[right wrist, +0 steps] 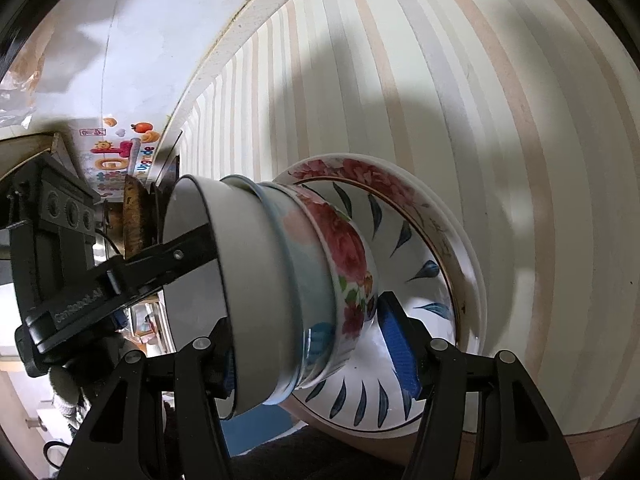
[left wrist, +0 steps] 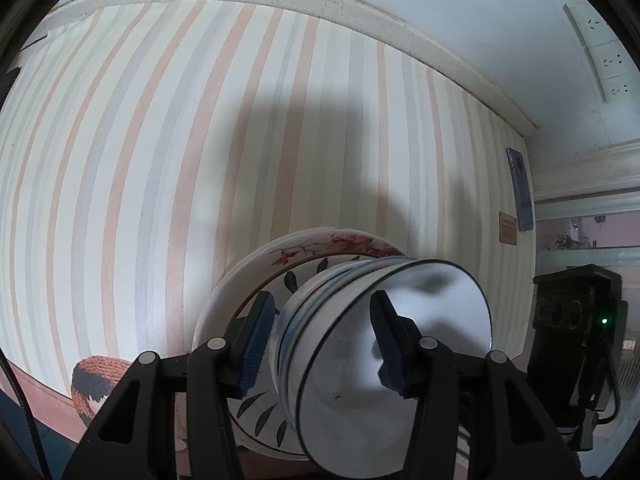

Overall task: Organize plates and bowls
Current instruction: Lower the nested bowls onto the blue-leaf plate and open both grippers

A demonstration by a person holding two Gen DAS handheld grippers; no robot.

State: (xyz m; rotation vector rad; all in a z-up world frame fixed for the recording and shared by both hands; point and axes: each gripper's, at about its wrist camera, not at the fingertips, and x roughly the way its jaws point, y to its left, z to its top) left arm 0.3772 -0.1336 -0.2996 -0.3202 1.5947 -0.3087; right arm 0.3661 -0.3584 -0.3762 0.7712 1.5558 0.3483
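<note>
White and flowered china is seen gathered into one pile: nested bowls (right wrist: 280, 280) on stacked plates (right wrist: 420, 240) on the striped table (left wrist: 160, 160). The top bowl's wall is pinched by the left gripper (left wrist: 320, 344); the bowl stack is straddled by the right gripper (right wrist: 316, 344), contact unclear. Stacking is judged nearly done; release is left.

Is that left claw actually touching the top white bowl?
Touching. In the left wrist view the left gripper straddles the white bowl's rim, one blue pad inside against the wall, the other outside.
</note>
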